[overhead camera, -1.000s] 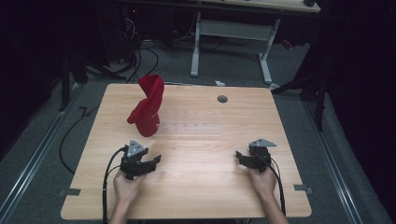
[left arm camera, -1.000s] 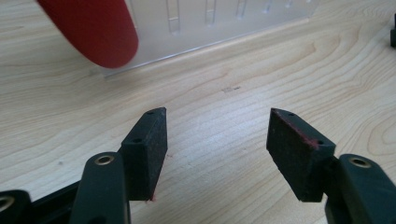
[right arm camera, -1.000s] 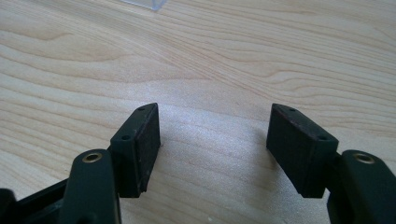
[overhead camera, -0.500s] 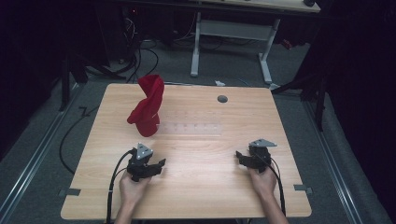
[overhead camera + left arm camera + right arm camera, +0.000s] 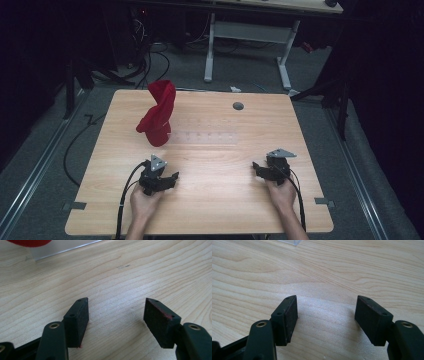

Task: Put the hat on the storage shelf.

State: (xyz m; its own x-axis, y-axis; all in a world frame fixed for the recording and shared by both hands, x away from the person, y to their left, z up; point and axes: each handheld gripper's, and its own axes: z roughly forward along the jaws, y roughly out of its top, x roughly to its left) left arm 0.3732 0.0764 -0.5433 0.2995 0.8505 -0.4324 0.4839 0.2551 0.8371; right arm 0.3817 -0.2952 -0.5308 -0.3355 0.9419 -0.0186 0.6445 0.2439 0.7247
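On the wooden table point(image 5: 210, 210), the left gripper point(image 5: 167, 181) rests low on the near-left part of the top, held in the person's left hand point(image 5: 142, 204). Its 2 black jaws stand spread apart with bare wood between them, gripping nothing; the left gripper view shows the same gap over the grain point(image 5: 116, 315). The right gripper point(image 5: 260, 170) sits on the near-right part of the table, held by the right hand point(image 5: 282, 195), well apart from the left one. Its 2 jaws are likewise spread wide and empty, with only tabletop between them in the right gripper view point(image 5: 327, 315).

The red cloth point(image 5: 158, 114) stands bunched and twisted upright on the far-left part of the table, beyond the left gripper and apart from it. Its base meets the left end of a clear flat strip point(image 5: 205, 137) that lies across the middle of the table. A small dark round cap point(image 5: 238, 106) is set into the far side of the top, right of the cloth.
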